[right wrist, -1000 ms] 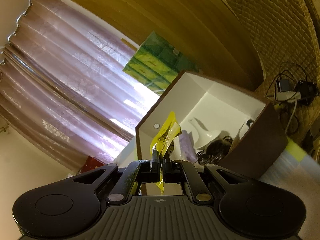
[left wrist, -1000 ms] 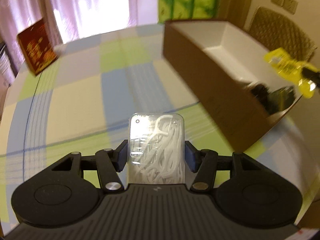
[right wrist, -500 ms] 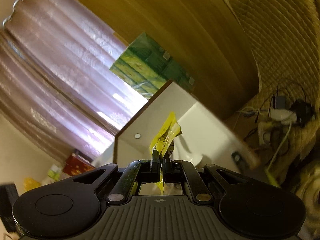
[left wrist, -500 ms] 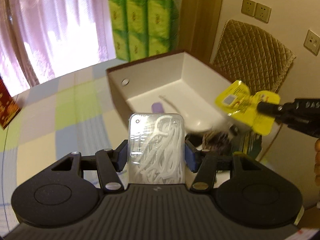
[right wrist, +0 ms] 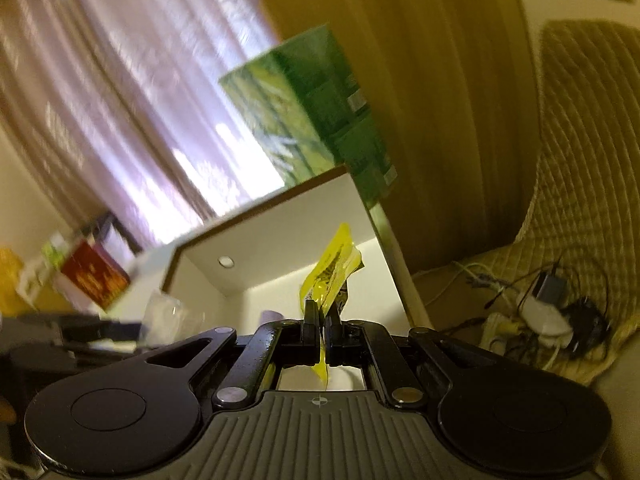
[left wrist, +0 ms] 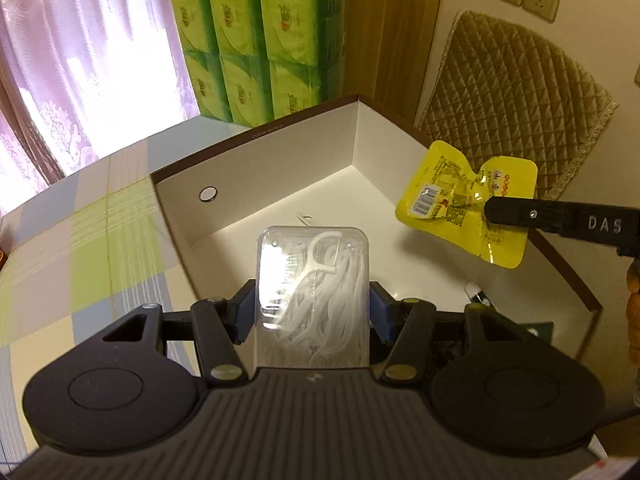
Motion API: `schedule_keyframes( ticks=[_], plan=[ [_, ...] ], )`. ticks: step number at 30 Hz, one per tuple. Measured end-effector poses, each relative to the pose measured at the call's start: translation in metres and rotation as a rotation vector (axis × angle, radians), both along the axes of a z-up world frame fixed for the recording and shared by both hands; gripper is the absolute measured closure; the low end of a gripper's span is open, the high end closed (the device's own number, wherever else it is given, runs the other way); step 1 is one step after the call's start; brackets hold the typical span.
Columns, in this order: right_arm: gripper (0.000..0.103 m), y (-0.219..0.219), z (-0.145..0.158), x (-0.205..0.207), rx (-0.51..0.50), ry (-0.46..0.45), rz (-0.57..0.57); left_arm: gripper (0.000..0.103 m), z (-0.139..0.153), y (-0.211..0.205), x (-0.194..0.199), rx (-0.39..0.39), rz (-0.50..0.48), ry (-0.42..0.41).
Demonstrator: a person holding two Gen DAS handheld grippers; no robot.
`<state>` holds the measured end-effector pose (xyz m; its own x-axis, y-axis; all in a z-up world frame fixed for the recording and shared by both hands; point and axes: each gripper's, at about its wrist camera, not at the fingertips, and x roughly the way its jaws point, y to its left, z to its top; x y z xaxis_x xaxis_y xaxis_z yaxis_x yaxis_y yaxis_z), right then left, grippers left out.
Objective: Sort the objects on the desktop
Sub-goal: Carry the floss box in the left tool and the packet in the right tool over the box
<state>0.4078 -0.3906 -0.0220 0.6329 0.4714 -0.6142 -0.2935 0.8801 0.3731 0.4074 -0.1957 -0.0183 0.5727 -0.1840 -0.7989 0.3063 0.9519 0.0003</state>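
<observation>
My left gripper [left wrist: 313, 312] is shut on a clear plastic case of white floss picks [left wrist: 313, 280] and holds it over the near part of a brown box with a white inside [left wrist: 280, 168]. My right gripper [right wrist: 323, 312] is shut on a yellow snack sachet [right wrist: 332, 272], held above the box's right side; in the left wrist view the sachet [left wrist: 460, 196] hangs from the right gripper's fingers [left wrist: 560, 216]. The box [right wrist: 280, 232] also shows in the right wrist view, and the floss case [right wrist: 164, 316] at its left.
Green tissue packs [left wrist: 256, 36] stand behind the box on the checked tablecloth [left wrist: 100, 232]. A quilted chair back [left wrist: 516, 100] is at the right. A red box [right wrist: 94, 280] sits far left. Cables and a power strip [right wrist: 540, 316] lie on the chair.
My left gripper has swung from the tabletop to over the box with the floss case. My right gripper has moved over the box's right side, still holding the sachet.
</observation>
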Motion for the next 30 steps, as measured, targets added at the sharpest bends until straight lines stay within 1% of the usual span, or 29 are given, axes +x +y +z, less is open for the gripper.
schedule_keyframes(
  ticks=[4,8,12,15,19,26,30],
  plan=[
    [0.103,0.02,-0.006,0.014,-0.139,-0.021,0.077,0.051,-0.009,-0.004,0.022,0.013,0.008,0.039],
    [0.103,0.04,-0.012,0.03,-0.266,-0.038,0.156,0.05,-0.016,-0.006,0.038,0.036,0.008,0.059],
    [0.103,0.053,-0.019,0.042,-0.34,-0.034,0.22,0.05,-0.023,-0.005,0.05,0.05,0.015,0.082],
    [0.103,0.061,-0.023,0.047,-0.374,-0.031,0.255,0.05,-0.028,-0.004,0.055,0.056,0.016,0.095],
    [0.103,0.069,-0.027,0.053,-0.393,-0.023,0.277,0.05,-0.034,-0.005,0.059,0.071,0.01,0.105],
    [0.103,0.075,-0.034,0.06,-0.401,-0.001,0.285,0.05,-0.044,-0.005,0.075,0.101,0.023,0.114],
    [0.103,0.078,-0.037,0.064,-0.4,0.016,0.277,0.05,-0.048,-0.007,0.085,0.144,0.028,0.103]
  ],
)
